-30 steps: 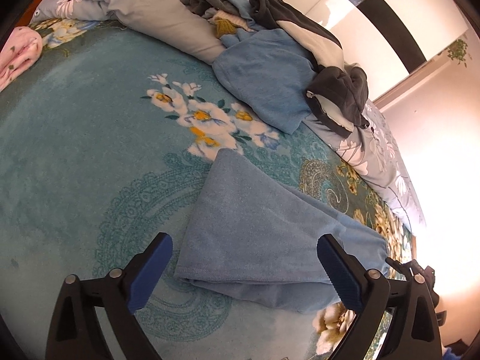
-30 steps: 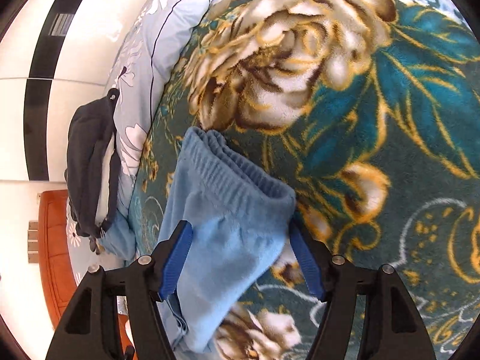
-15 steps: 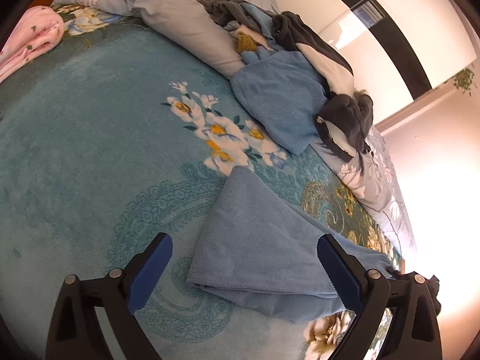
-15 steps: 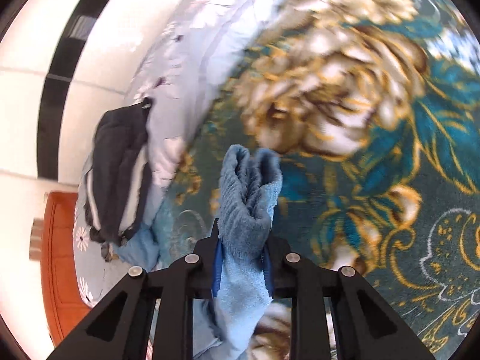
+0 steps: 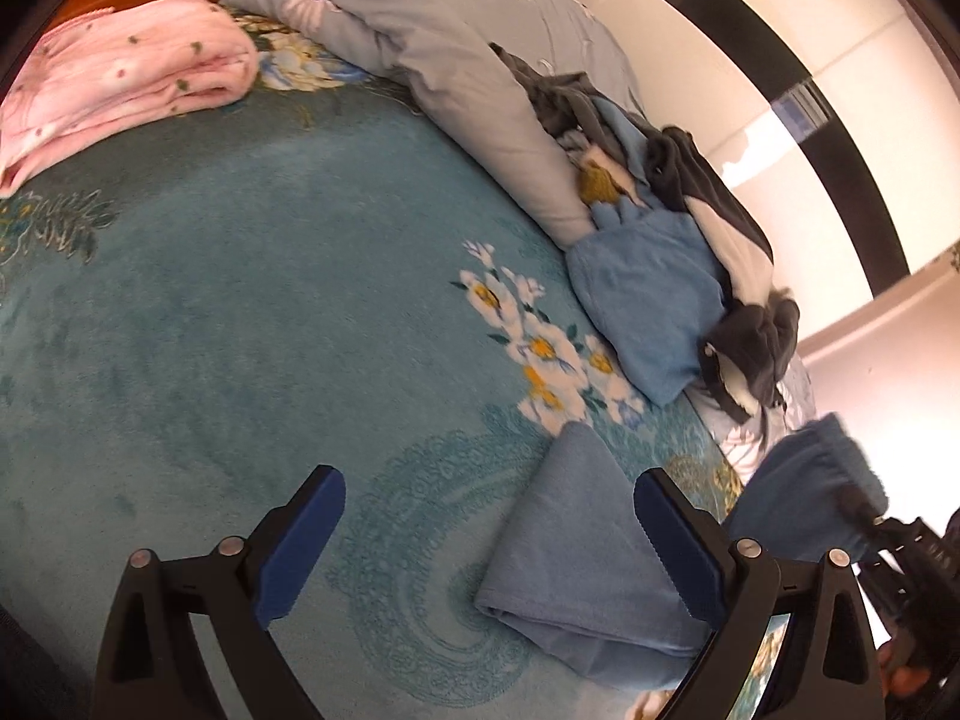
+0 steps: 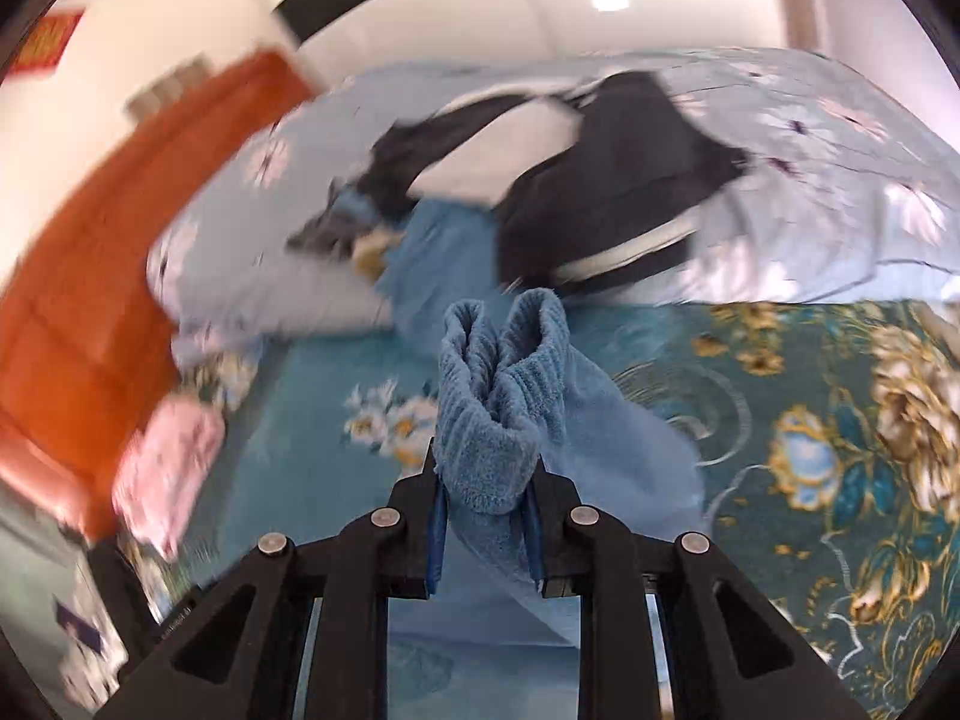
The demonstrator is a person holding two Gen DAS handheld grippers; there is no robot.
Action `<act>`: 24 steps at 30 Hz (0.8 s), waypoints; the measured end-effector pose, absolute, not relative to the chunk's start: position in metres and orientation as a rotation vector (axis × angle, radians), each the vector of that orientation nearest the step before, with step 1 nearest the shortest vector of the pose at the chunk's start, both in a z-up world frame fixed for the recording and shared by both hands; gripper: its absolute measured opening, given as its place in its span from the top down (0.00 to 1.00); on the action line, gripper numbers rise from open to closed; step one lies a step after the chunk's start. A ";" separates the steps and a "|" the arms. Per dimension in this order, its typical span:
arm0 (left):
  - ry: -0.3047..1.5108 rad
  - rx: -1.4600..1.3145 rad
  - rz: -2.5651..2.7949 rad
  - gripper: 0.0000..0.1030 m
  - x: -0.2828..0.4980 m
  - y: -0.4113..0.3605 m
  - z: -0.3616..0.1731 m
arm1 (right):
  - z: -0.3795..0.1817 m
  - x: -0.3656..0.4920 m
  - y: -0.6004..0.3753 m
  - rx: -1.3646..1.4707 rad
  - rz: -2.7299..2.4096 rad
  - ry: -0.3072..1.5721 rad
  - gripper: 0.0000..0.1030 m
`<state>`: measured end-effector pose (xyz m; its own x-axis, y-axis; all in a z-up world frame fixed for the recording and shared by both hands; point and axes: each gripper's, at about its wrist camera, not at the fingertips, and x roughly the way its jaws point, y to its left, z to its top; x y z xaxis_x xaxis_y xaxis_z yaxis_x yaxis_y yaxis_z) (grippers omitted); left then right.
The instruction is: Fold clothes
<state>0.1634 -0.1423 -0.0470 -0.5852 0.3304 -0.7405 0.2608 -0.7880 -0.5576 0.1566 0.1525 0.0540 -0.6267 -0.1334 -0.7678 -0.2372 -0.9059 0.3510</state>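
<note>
Right tool (image 6: pixel 485 534) grips the blue pants (image 5: pixel 576 546) by the waistband, lifted at their right end. Left tool (image 5: pixel 489 546) gapes open over the folded end lying on the bed (image 5: pixel 240 330). Long axis runs left-right, so the fold goes toward the left tool.

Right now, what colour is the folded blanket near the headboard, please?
Pink with small dark specks, clearest in the left wrist view.

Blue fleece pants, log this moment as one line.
right gripper: shut on blue fleece pants waistband, lifted | left gripper: open, empty | pink blanket: folded
</note>
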 end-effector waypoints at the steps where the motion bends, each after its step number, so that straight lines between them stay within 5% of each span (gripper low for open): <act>1: -1.021 -1.407 2.574 0.04 0.164 -0.146 -0.047 | 0.047 0.150 0.136 -1.365 2.712 0.620 0.78; 12: -1.309 -1.397 2.527 0.04 0.172 -0.183 -0.063 | -0.039 0.130 0.010 -1.720 2.701 -0.031 0.75; 17: -1.268 -1.390 2.497 0.04 0.169 -0.173 -0.061 | -0.047 0.135 0.005 -1.858 2.748 0.021 0.52; 24: -1.246 -1.312 2.400 0.04 0.165 -0.159 -0.056 | -0.024 0.139 0.049 -1.806 2.784 0.308 0.51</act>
<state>0.1654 -0.1590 -0.0555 -0.6118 0.4682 -0.6376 0.2521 -0.6486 -0.7182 0.1386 0.0488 -0.0240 -0.3999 -0.2578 -0.8796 0.0591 -0.9649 0.2560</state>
